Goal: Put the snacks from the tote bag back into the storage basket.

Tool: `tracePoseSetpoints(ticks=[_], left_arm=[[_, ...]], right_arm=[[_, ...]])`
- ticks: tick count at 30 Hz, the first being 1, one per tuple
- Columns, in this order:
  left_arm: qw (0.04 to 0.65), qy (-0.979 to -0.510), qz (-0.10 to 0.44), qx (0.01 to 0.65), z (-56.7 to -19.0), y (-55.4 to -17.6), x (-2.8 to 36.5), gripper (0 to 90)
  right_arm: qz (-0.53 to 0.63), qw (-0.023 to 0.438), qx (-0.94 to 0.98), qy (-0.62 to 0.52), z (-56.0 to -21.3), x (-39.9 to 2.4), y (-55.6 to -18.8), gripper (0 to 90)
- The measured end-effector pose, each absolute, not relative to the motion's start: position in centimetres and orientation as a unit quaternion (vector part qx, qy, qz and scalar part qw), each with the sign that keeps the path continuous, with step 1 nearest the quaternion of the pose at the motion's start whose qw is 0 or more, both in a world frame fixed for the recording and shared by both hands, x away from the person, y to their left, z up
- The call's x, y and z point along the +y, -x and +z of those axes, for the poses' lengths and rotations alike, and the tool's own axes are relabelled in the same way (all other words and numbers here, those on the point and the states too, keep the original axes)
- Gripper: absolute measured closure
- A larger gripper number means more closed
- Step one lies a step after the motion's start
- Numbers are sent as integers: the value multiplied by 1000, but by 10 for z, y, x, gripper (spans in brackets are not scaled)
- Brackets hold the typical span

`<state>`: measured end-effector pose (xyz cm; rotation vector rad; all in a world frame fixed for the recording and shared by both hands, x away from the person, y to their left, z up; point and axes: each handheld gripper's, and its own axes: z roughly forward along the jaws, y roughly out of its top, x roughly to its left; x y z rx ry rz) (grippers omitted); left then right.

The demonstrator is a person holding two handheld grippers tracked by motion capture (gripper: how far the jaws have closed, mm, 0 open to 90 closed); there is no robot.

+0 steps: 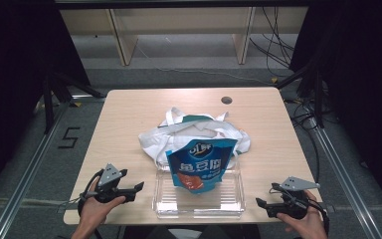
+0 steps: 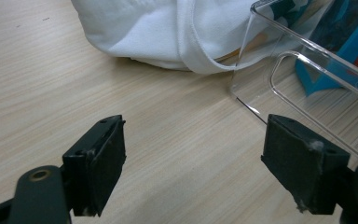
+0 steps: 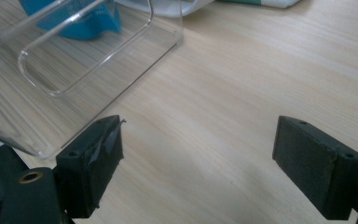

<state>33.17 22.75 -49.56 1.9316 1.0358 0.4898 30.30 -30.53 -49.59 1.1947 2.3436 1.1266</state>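
A blue snack pouch with a red picture (image 1: pixel 200 167) stands propped in the clear rectangular plastic bin (image 1: pixel 199 205), which sits near the front edge of the pale wooden table (image 1: pixel 124 114). Just behind the bin lies a crumpled white cloth tote bag (image 1: pixel 179 132), touching it. The left gripper (image 1: pixel 138 188) hovers left of the bin, jaws spread and empty. The right gripper (image 1: pixel 261 204) hangs right of the bin, jaws wide apart, nothing between them.

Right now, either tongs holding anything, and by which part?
Nothing held. Left tongs and right tongs both stand open over bare table, either side of the clear bin with the blue snack bag.
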Motion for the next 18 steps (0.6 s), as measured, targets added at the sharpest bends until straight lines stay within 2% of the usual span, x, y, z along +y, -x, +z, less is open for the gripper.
tracePoseSetpoints(ticks=[3,6,9,11,14,18], left_arm=[[431,-780,198,408,-495,-332,227,206],[432,-778,197,411,-495,-331,227,206],[430,-780,198,409,-495,-332,227,206],[430,-780,198,408,-495,-332,227,206],[431,-780,198,408,-495,-332,227,206],[431,-779,197,411,-495,-332,227,206]], right_arm=[[385,133,808,-425,-497,-303,-303,169],[374,151,817,-411,-496,-305,-307,169],[373,134,819,-415,-496,-304,-307,170],[368,154,819,-413,-497,-305,-307,170],[369,134,823,-410,-498,-306,-309,170],[368,140,816,-424,-497,-305,-306,173]])
